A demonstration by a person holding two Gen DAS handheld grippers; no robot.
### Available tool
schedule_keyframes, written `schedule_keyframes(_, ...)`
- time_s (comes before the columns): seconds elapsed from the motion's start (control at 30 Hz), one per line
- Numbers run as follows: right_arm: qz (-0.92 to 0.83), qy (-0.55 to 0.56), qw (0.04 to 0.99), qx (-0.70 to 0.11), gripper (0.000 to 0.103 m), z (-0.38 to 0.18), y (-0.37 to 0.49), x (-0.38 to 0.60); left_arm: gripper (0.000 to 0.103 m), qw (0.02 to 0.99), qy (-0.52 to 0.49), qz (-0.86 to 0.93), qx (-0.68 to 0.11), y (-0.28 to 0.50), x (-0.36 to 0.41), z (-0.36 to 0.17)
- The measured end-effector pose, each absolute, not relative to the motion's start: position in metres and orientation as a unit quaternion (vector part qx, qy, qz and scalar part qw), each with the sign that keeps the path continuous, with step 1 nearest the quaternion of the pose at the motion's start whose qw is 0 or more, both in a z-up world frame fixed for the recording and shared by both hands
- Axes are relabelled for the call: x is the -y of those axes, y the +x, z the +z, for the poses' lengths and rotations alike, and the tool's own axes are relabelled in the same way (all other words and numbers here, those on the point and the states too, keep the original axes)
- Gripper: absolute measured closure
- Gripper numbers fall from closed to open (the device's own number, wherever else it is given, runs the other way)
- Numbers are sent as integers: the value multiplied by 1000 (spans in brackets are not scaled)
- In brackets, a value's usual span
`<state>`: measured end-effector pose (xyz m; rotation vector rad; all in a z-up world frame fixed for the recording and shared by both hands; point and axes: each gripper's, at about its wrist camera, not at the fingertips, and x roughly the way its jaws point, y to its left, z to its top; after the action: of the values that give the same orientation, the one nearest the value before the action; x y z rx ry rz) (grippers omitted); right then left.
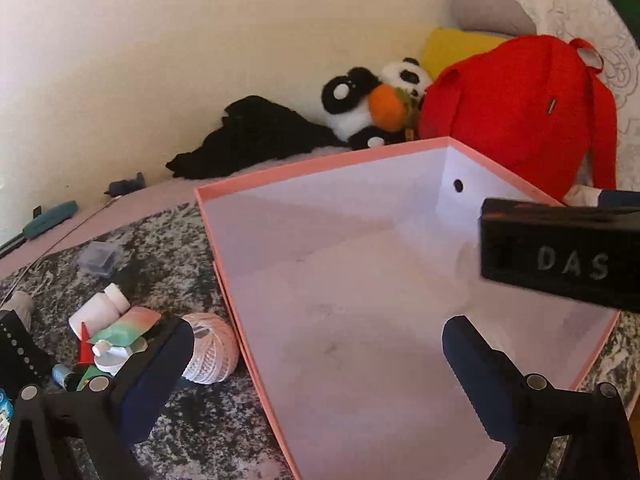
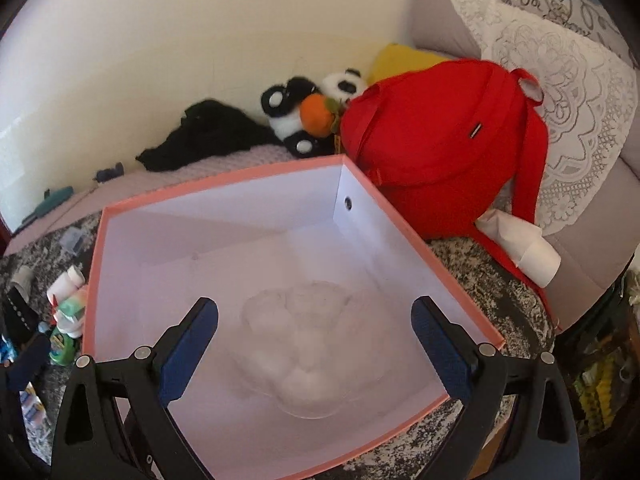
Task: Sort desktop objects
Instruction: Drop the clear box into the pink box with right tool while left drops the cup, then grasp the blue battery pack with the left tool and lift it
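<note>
A pink box (image 1: 320,168) (image 2: 224,178) with a white inside stands open on the patterned surface. A clear plastic bag of white balls (image 2: 300,344) lies on its floor in the right wrist view. My right gripper (image 2: 314,340) is open and empty, above the box over the bag. My left gripper (image 1: 316,352) is open and empty, straddling the box's left wall. Left of the box lie a ball of pale twine (image 1: 210,348), a white bottle (image 1: 98,310), a green-pink packet (image 1: 128,326) and a small clear case (image 1: 98,258).
A red backpack (image 1: 516,112) (image 2: 436,140), a panda plush (image 1: 372,104) and black cloth (image 1: 248,136) lie behind the box by the wall. A black block marked "DAS" (image 1: 560,256) intrudes at the right of the left wrist view. A white roll (image 2: 532,256) lies right.
</note>
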<state>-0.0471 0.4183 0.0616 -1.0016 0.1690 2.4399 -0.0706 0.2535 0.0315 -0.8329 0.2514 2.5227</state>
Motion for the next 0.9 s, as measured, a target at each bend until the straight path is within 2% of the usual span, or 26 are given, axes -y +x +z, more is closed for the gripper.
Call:
schedule_keyframes(0.47, 905, -351, 229, -68, 4, 83, -41, -398, 0, 217, -297, 927, -69, -63, -219, 38)
schedule_keyframes(0.67, 923, -333, 182, -63, 4, 99, -38, -356, 0, 181, -290, 937, -67, -50, -177, 36)
schedule_keyframes(0.9, 944, -309, 109, -42, 4, 117, -32, -273, 0, 111, -300, 945, -68, -40, -93, 21)
